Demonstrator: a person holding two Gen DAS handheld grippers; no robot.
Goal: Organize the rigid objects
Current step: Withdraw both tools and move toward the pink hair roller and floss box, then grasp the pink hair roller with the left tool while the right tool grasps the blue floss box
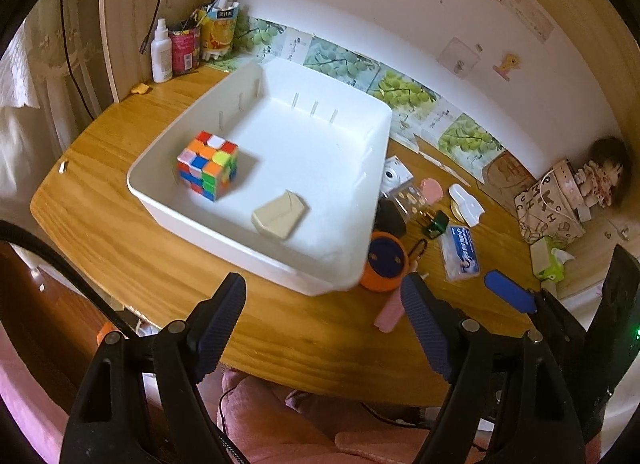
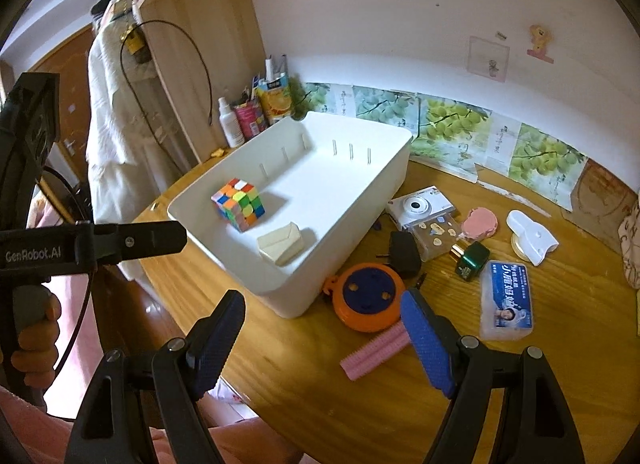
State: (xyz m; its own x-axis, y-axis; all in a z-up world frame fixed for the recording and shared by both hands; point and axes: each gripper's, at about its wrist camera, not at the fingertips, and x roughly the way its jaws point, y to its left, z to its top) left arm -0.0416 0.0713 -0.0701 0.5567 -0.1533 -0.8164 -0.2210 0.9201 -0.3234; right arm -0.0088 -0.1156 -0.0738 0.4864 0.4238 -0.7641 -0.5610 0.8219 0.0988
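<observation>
Pink comb [image 2: 376,355] lies flat, long axis slanting toward orange disc [image 2: 369,296].

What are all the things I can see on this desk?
bin: 1, white, middle of desk
puzzle cube: 1, many colours, inside bin
block: 1, beige, inside bin
round gadget: 1, orange and blue, right of bin
comb: 1, pink, near edge
camera: 1, white, right of bin
tissue pack: 1, blue and clear, right side
spray bottle: 1, white, back corner
left gripper: 1, black, blue pads, open, empty
right gripper: 1, same colours, open, empty
</observation>
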